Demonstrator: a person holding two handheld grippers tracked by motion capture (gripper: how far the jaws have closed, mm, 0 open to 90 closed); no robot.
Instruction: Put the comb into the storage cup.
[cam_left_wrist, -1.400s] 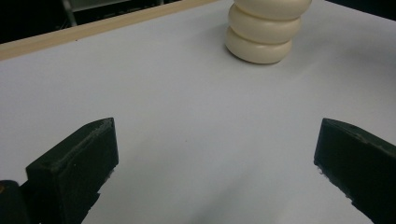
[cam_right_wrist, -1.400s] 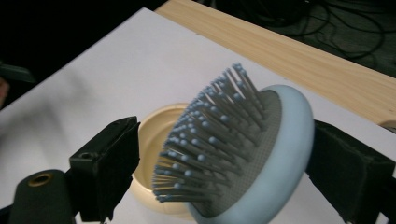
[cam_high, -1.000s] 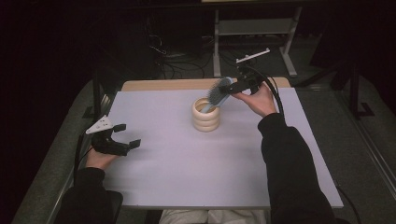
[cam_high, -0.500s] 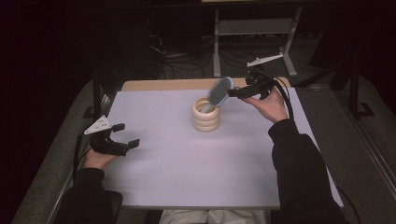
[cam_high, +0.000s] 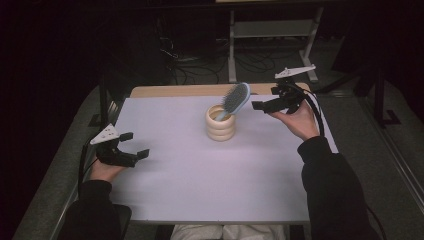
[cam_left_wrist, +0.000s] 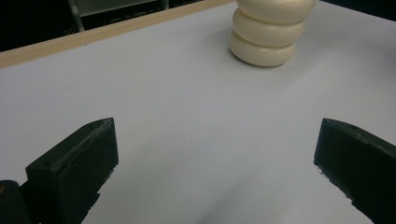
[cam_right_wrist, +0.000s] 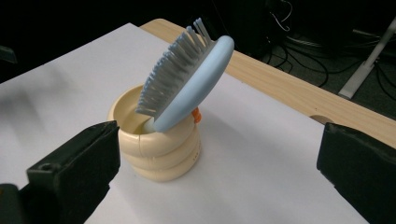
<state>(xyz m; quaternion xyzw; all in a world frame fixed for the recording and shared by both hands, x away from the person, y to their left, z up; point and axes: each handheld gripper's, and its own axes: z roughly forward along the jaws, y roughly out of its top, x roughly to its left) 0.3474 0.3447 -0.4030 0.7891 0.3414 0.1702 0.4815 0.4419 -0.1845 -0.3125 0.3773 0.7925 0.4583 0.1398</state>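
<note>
A cream ringed cup (cam_high: 220, 123) (cam_right_wrist: 159, 144) (cam_left_wrist: 271, 29) stands on the white table top toward the back middle. A light blue hairbrush (cam_high: 235, 99) (cam_right_wrist: 189, 79) rests handle-down in it, its bristled head leaning out over the rim. My right gripper (cam_high: 264, 105) (cam_right_wrist: 219, 172) is open to the right of the cup, clear of the brush, jaws wide apart. At the left edge of the table my left gripper (cam_high: 134, 146) (cam_left_wrist: 217, 172) is open with nothing between its jaws, low over the table.
The white table top (cam_high: 200, 175) has a wooden strip (cam_high: 180, 90) along its back edge. Behind it in the dark are a metal shelf frame (cam_high: 270, 35) and cables on the floor (cam_high: 180, 55). A small orange tag (cam_right_wrist: 197, 115) shows on the cup's far side.
My right gripper has let go of the hairbrush and drawn back to the right. The brush now leans in the cup on its own. The left gripper has stayed put.
</note>
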